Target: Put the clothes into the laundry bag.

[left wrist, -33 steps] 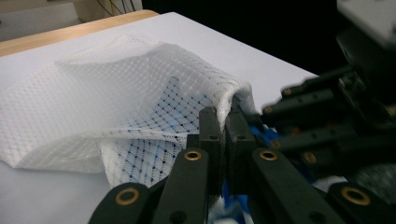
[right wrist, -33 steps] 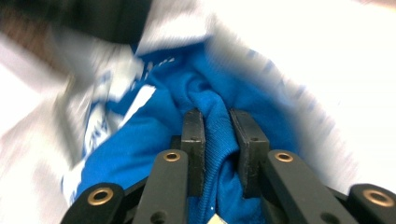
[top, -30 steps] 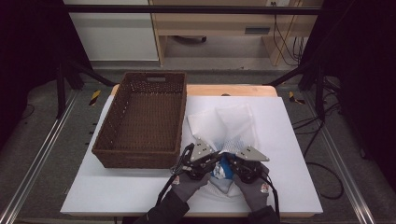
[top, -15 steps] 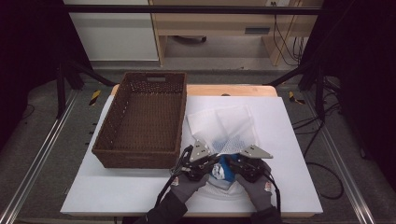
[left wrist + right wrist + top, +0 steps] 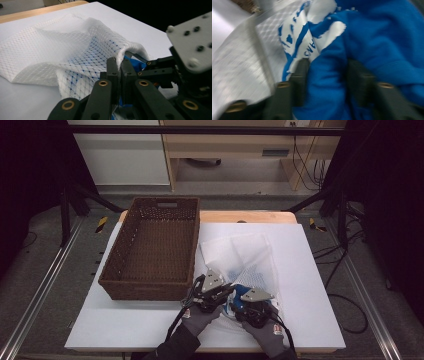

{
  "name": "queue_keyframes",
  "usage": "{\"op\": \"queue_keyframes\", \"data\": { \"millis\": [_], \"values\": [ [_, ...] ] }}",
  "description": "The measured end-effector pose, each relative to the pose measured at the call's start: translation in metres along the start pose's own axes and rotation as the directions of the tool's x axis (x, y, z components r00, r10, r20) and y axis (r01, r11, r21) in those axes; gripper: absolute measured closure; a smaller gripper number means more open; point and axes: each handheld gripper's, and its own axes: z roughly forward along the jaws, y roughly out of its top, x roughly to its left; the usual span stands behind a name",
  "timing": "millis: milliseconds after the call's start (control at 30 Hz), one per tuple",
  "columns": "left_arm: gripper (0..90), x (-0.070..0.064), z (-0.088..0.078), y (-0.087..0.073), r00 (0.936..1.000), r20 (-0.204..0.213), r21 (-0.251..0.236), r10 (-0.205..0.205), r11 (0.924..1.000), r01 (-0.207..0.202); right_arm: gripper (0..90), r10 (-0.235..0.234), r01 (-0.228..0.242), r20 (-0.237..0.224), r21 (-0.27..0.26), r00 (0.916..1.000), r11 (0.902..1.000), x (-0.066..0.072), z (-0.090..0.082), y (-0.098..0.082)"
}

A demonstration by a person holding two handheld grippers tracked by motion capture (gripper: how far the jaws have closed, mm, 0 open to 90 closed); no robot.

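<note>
On the white bench [image 5: 150, 335], a white mesh bag [image 5: 250, 257] lies just right of a brown wicker basket [image 5: 150, 247]. At the bag's near edge the left gripper [image 5: 119, 75] has its jaws pressed together on a fold of the mesh rim, lifting it into a tent. The right gripper [image 5: 325, 72] sits just beside it, jaws set apart around a bunch of blue cloth [image 5: 374, 37] with white print. That view is blurred, so the lettering cannot be read, and how firmly the cloth is pinched is hard to judge. From above, the two grippers hide most of the cloth; only a blue patch shows between them. Gloved hands [image 5: 200, 317] reach in from the bottom edge, forearms cut off.
</note>
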Motion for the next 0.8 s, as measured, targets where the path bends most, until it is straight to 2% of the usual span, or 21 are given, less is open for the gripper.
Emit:
{"op": "queue_keyframes", "data": {
  "millis": [33, 67, 100, 167, 200, 233, 267, 300, 333, 400, 433, 467, 500, 567, 600, 633, 667, 733, 800],
  "values": [
    [87.4, 0.000, 0.000, 0.000, 1.0000, 0.000, 0.000, 0.000, 1.0000, 0.000, 60.4, 0.000, 0.000, 0.000, 0.000, 1.0000, 1.0000, 0.000, 0.000, 0.000],
    [87.4, 0.000, -0.001, 0.000, 1.0000, 0.001, -0.001, 0.002, 1.0000, -0.002, 72.0, 0.020, -0.020, 0.012, 0.002, 0.9997, 0.9998, -0.002, 0.000, 0.002],
    [87.4, -0.001, -0.001, 0.001, 1.0000, 0.002, -0.003, 0.002, 1.0000, -0.002, 76.7, 0.017, -0.017, 0.026, 0.010, 0.9995, 0.9998, -0.004, -0.001, 0.004],
    [87.4, -0.002, -0.003, 0.002, 1.0000, 0.007, -0.006, 0.007, 1.0000, -0.007, 78.4, 0.022, -0.020, 0.041, -0.037, 0.9989, 0.9991, -0.005, -0.004, 0.009],
    [87.4, -0.003, -0.003, 0.003, 0.9999, 0.012, -0.011, 0.005, 0.9999, -0.005, 78.4, 0.022, -0.020, 0.041, -0.037, 0.9989, 0.9991, -0.005, -0.004, 0.009],
    [87.5, -0.005, -0.005, 0.006, 0.9998, 0.016, -0.018, 0.013, 0.9998, -0.012, 78.2, 0.068, -0.062, 0.056, -0.117, 0.9961, 0.9912, -0.008, -0.007, 0.016],
    [87.4, -0.005, -0.005, 0.006, 0.9998, 0.016, -0.018, 0.013, 0.9998, -0.012, 78.2, 0.068, -0.062, 0.056, -0.117, 0.9961, 0.9912, -0.008, -0.007, 0.016],
    [87.5, -0.007, -0.006, 0.008, 0.9997, 0.017, -0.023, 0.016, 0.9996, -0.015, 77.5, 0.093, -0.072, 0.113, -0.178, 0.9892, 0.9814, -0.013, -0.007, 0.025],
    [87.4, -0.008, -0.007, 0.009, 0.9996, 0.015, -0.027, 0.022, 0.9994, -0.022, 77.0, 0.104, -0.077, 0.138, -0.187, 0.9849, 0.9793, -0.016, -0.004, 0.028],
    [87.4, -0.009, -0.007, 0.010, 0.9995, 0.016, -0.026, 0.026, 0.9993, -0.026, 75.3, 0.110, -0.076, 0.195, -0.174, 0.9746, 0.9819, -0.020, 0.006, 0.030],
    [87.4, -0.008, -0.006, 0.008, 0.9997, 0.013, -0.016, 0.021, 0.9997, -0.021, 74.1, 0.111, -0.081, 0.204, -0.152, 0.9727, 0.9850, -0.021, 0.013, 0.029],
    [87.4, -0.008, -0.006, 0.008, 0.9997, 0.013, -0.016, 0.021, 0.9997, -0.021, 74.1, 0.111, -0.081, 0.204, -0.152, 0.9727, 0.9850, -0.021, 0.013, 0.029],
    [87.4, -0.004, -0.002, 0.003, 0.9999, 0.014, -0.004, 0.006, 1.0000, -0.006, 70.2, 0.103, -0.081, 0.201, -0.115, 0.9741, 0.9901, -0.021, 0.024, 0.026],
    [87.4, -0.002, -0.001, 0.001, 0.9999, 0.014, 0.004, -0.001, 1.0000, 0.001, 68.6, 0.091, -0.070, 0.204, -0.111, 0.9747, 0.9914, -0.020, 0.025, 0.025],
    [87.4, -0.001, -0.001, -0.001, 0.9999, 0.011, 0.004, -0.005, 1.0000, 0.005, 64.3, 0.078, -0.057, 0.194, -0.109, 0.9779, 0.9924, -0.018, 0.023, 0.025],
    [87.4, 0.001, -0.001, -0.001, 1.0000, 0.008, 0.006, -0.005, 1.0000, 0.005, 59.1, 0.083, -0.065, 0.173, -0.106, 0.9815, 0.9922, -0.019, 0.020, 0.025],
    [87.4, 0.002, -0.001, -0.001, 0.9999, 0.004, 0.002, -0.013, 0.9999, 0.013, 51.8, 0.082, -0.068, 0.126, -0.112, 0.9886, 0.9914, -0.020, 0.011, 0.025],
    [87.4, 0.003, -0.001, -0.001, 0.9999, 0.004, 0.001, -0.014, 0.9999, 0.014, 49.2, 0.083, -0.070, 0.109, -0.121, 0.9905, 0.9902, -0.021, 0.006, 0.025],
    [87.4, 0.004, -0.001, 0.000, 0.9999, -0.002, 0.001, -0.014, 0.9999, 0.014, 44.0, 0.085, -0.075, 0.057, -0.156, 0.9947, 0.9850, -0.021, -0.012, 0.023]
  ]
}}
